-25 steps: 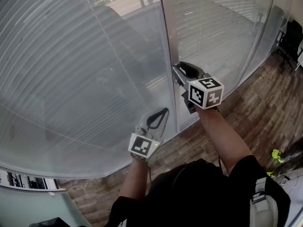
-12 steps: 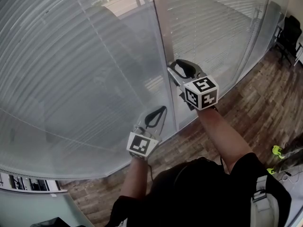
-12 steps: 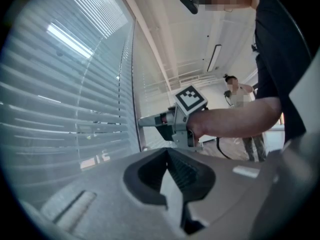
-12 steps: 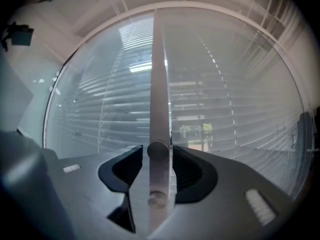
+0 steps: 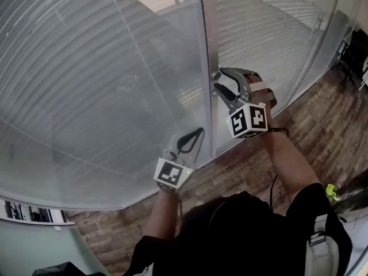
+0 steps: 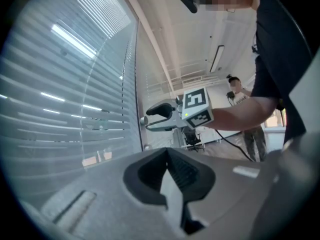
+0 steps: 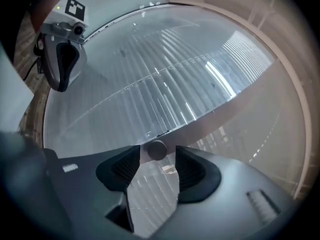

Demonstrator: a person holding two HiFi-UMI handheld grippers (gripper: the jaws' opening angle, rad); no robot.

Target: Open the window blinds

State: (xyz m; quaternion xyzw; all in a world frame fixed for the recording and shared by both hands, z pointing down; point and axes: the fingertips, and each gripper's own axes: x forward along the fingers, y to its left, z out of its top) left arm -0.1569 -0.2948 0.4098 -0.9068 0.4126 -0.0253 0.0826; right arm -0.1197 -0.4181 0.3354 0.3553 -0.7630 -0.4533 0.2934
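Blinds [image 5: 103, 79] knob [image 7: 157, 150] between R gripper [image 5: 219, 84] jaws, just opening, pads clear; L gripper [image 6: 167, 154] jaws together.

Glossy glass pane [image 5: 103, 96], smooth metal knob [image 7: 157, 150], wooden floor [image 5: 322, 125].

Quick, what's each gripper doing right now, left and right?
Left gripper: shut, holding nothing.
Right gripper: open; its jaws have just been opening, with the blinds knob between the tips and the pads off it.
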